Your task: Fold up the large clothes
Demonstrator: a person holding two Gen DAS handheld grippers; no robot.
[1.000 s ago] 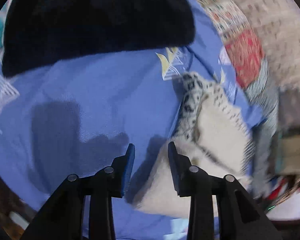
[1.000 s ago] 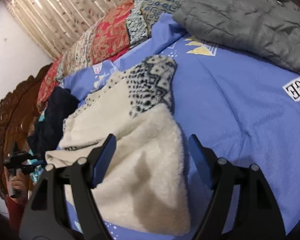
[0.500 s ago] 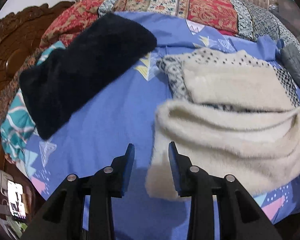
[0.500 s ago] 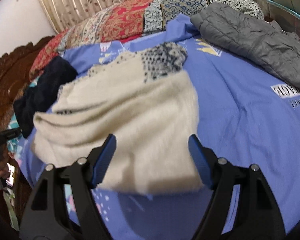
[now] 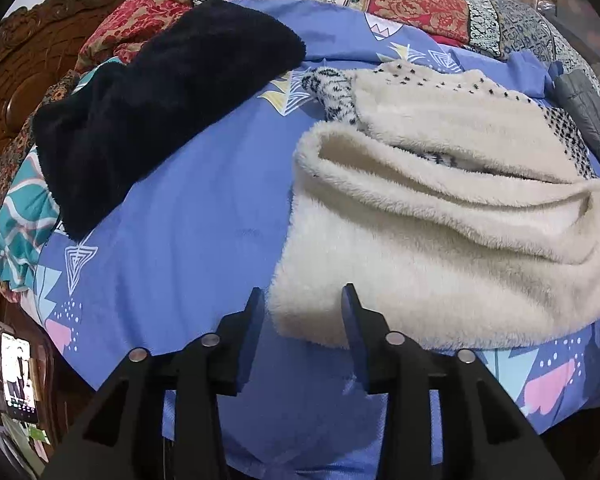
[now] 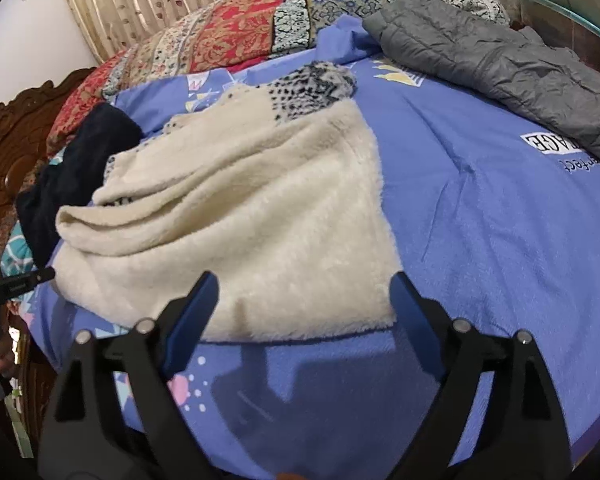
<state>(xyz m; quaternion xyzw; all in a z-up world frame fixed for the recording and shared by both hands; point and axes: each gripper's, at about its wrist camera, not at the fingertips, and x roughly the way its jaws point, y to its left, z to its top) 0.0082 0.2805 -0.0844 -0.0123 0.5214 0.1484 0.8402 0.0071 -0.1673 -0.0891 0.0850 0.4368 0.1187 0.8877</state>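
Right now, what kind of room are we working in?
Most likely a bedroom: clothes lie on a bed with a blue printed sheet, a carved wooden headboard stands at one end, and a patterned quilt runs along the far side.

Fluffy cream fleece garment [image 5: 440, 240] lies on smooth matt blue bedsheet [image 5: 188, 208]; dark carved wooden headboard [image 5: 16, 64] is glossy.

You see: fleece [image 5: 440, 248] cream, black-and-white speckled band along its far edge | sheet [image 5: 188, 216] under fleece periwinkle blue, white, yellow and pink triangle prints | throw [image 5: 152, 92] left of fleece black | jacket [image 6: 500, 64] right of fleece grey, quilted | quilt [image 6: 228, 36] beyond fleece red, beige and blue patchwork florals
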